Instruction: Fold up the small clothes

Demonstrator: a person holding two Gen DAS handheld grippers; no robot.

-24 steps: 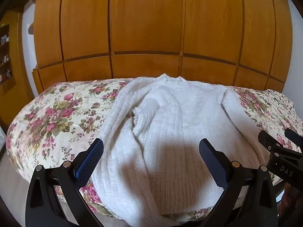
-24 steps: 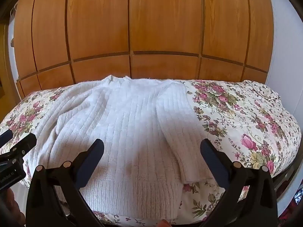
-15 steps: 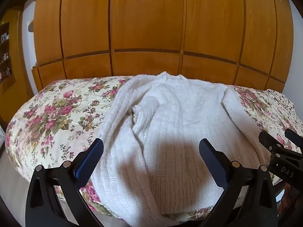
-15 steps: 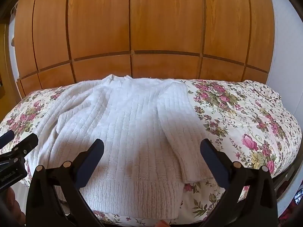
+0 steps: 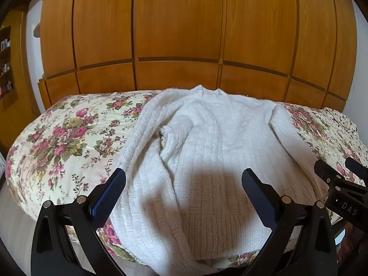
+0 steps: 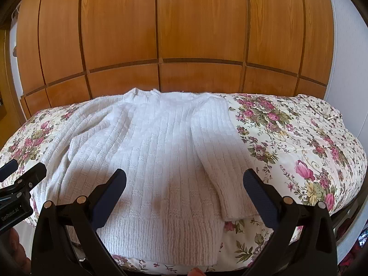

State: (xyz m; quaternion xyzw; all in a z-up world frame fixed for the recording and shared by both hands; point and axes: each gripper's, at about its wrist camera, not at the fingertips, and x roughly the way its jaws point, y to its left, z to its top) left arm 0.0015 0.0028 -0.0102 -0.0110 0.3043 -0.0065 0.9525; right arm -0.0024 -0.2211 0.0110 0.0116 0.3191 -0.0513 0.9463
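Note:
A white ribbed knit sweater lies flat on a floral bedspread, neck toward the far side and hem toward me. Its left sleeve runs down past the bed's near edge, and the right sleeve lies straight beside the body. My left gripper hovers open above the hem area, touching nothing. My right gripper is open too, over the lower right of the sweater, with nothing between its fingers. Each gripper shows at the edge of the other's view.
A wooden wardrobe with panelled doors stands right behind the bed. A shelf unit is at the far left. Bare floral bedspread stretches to the right of the sweater.
Both views have drifted only slightly; the sweater lies as before and both grippers stay open.

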